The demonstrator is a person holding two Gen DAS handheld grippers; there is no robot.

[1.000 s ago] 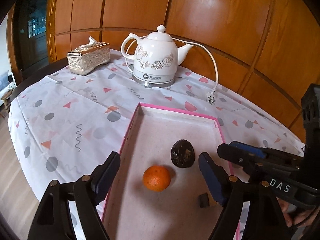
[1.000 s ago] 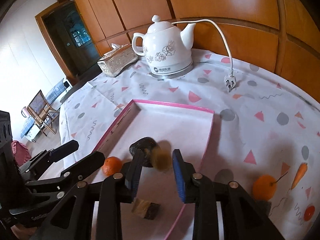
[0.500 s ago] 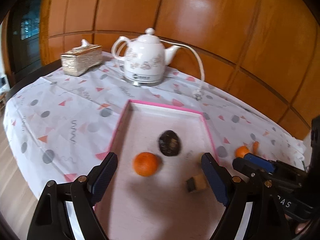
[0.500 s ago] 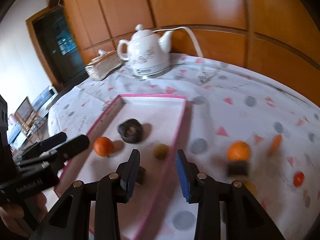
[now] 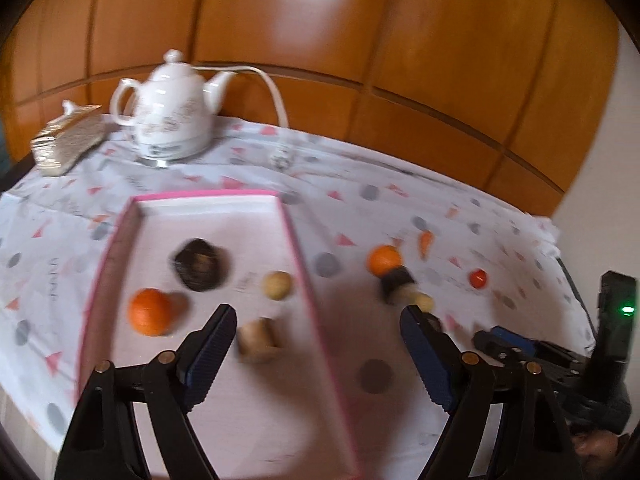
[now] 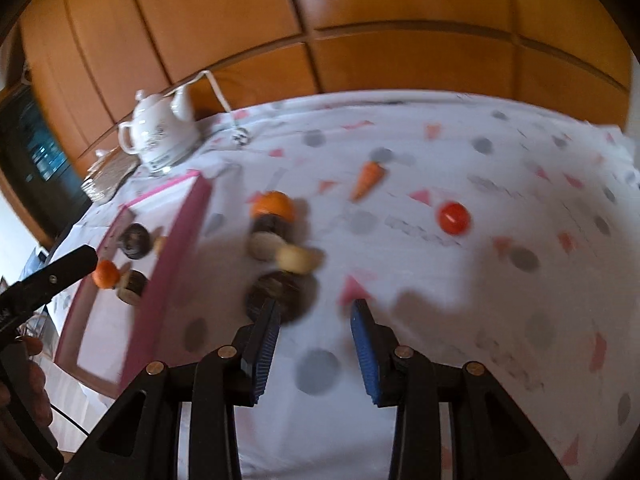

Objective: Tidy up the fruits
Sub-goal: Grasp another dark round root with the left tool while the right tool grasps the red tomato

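A pink-rimmed tray [image 5: 298, 248] holds an orange [image 5: 150, 312], a dark round fruit [image 5: 199, 265], a small tan fruit [image 5: 276, 285] and a tan cut piece [image 5: 258, 340]. My left gripper [image 5: 316, 354] is open and empty above the tray's right rim. My right gripper [image 6: 314, 330] is open and empty over the cloth right of the tray [image 6: 168, 260]. Just ahead of it lie a dark round fruit [image 6: 280, 292], a pale tan fruit [image 6: 298, 258], a dark-and-pale piece [image 6: 266, 236] and an orange [image 6: 274, 205]. A red fruit [image 6: 452, 218] and a carrot [image 6: 368, 178] lie further right.
A white kettle [image 5: 172, 120] with its cord and plug [image 5: 280, 156] stands at the back of the round table, next to a tissue box [image 5: 68, 144]. The patterned cloth [image 6: 500, 300] reaches the table edge at right. Wooden panels stand behind.
Both grippers have swung right. The right gripper let the small tan fruit go in the tray and moved out over the cloth toward the loose fruits.
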